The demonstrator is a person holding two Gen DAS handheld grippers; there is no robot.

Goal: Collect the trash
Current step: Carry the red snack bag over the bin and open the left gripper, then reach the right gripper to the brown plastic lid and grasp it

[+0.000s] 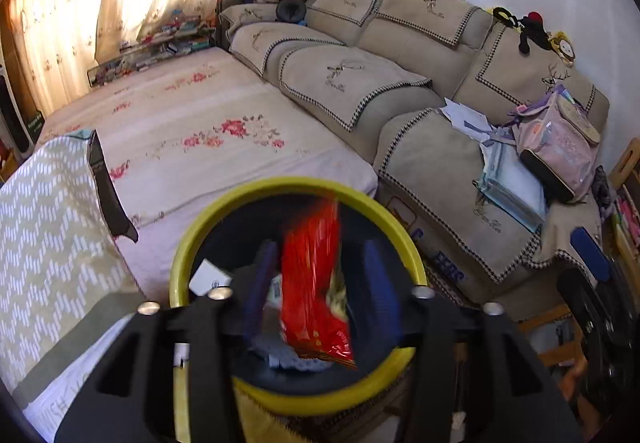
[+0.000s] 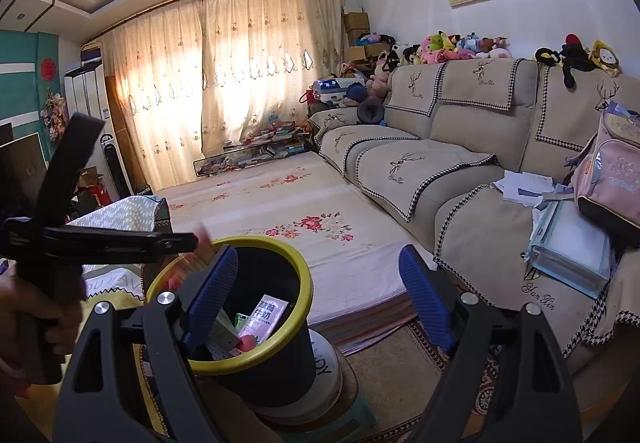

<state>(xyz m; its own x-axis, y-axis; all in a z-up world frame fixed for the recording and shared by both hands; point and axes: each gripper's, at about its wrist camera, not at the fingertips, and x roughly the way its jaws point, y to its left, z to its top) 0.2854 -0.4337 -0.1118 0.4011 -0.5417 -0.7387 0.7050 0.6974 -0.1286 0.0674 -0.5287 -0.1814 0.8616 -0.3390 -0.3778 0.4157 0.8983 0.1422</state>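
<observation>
A black trash bin with a yellow rim [image 1: 296,185] stands on a round stool; it also shows in the right wrist view [image 2: 280,247]. My left gripper [image 1: 320,275] is open right above the bin's mouth. A red snack wrapper [image 1: 312,275], blurred, is between its blue fingers [image 1: 378,279], touching neither, over the bin. Inside the bin lie a white carton [image 1: 210,277] and other trash, seen in the right wrist view as a pink milk carton [image 2: 266,317] and scraps. My right gripper [image 2: 320,295] is open and empty, just right of the bin.
A beige sofa [image 2: 460,147] with a pink backpack [image 2: 612,171], papers and plush toys runs along the right. A low table under a floral cloth [image 2: 288,203] lies behind the bin. A patterned cushion [image 1: 48,227] is at left. A patterned rug [image 2: 400,371] covers the floor.
</observation>
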